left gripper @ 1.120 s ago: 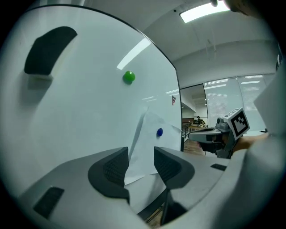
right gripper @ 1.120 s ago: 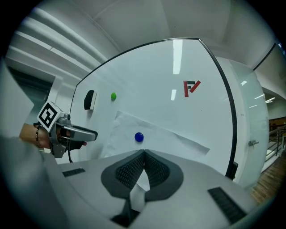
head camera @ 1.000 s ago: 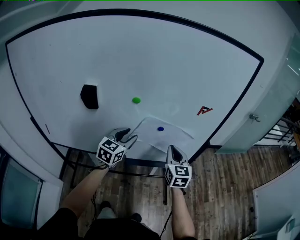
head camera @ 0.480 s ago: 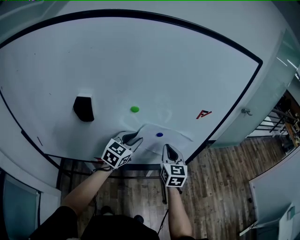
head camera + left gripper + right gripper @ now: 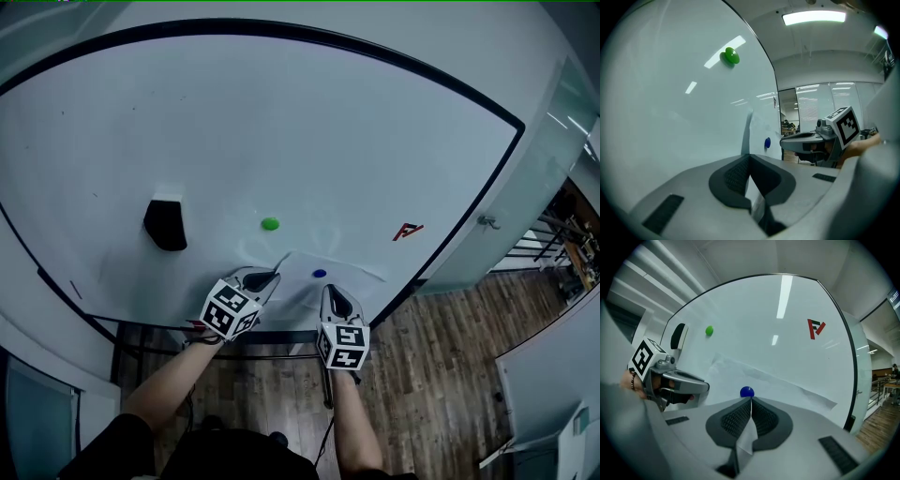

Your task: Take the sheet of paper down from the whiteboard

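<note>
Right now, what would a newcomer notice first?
Both tools grip a white sheet of paper low on the whiteboard: the left tool, jaws just closed, on its left edge, the right tool on its lower edge. A blue magnet sits on the sheet; a green magnet above-left.

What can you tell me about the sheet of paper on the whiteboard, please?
The sheet of paper is white, thin and slightly creased. It lies low on the whiteboard, pinned by one blue magnet. Its left side seems to lift away from the board, where the left claw has just closed on that edge. The right claw is shut on its lower edge.
</note>
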Demonstrator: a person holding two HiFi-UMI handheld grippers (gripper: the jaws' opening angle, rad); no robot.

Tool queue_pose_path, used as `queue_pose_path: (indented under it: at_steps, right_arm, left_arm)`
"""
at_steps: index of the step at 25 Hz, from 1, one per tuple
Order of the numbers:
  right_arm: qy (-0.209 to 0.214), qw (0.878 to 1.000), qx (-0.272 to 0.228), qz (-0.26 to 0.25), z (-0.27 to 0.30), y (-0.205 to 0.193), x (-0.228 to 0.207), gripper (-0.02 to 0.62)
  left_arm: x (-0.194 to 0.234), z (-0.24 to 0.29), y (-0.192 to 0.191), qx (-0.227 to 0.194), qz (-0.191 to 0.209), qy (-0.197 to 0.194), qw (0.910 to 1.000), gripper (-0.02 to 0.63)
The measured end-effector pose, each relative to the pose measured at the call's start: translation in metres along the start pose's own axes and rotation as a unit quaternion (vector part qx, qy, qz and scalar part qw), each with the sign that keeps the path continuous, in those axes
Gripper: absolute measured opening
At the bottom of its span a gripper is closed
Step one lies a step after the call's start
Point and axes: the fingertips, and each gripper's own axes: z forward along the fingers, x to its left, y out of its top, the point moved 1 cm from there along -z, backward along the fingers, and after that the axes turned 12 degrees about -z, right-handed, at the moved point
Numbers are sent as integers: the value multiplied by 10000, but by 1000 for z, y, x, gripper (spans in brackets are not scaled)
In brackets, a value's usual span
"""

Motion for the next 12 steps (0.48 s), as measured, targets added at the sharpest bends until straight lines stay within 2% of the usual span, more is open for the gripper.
queue_pose_path:
  at_steps: [8,9,10,11,12]
  right_arm:
    - [112,9998,-56,-163,17,10,12,31]
    - [153,9998,-52,-122,20,11,13,54]
    - [181,9998,-34,-96,22,11,14,124]
    - [179,9998,-5,-97,25,11,14,156]
    - [146,9998,25,-122,27,10,14,158]
  left_arm:
    - [0,-1,0,40,-18,-92,9999,20]
    - [0,-1,-1,49,-14,-98,9999,21]
    - [0,-1,-1,58,-10,-103,9999,20]
    - [0,-1,-1,64,-8,-107,9999,21]
    - [-1,-1,0,69,-8,-113,9999,21]
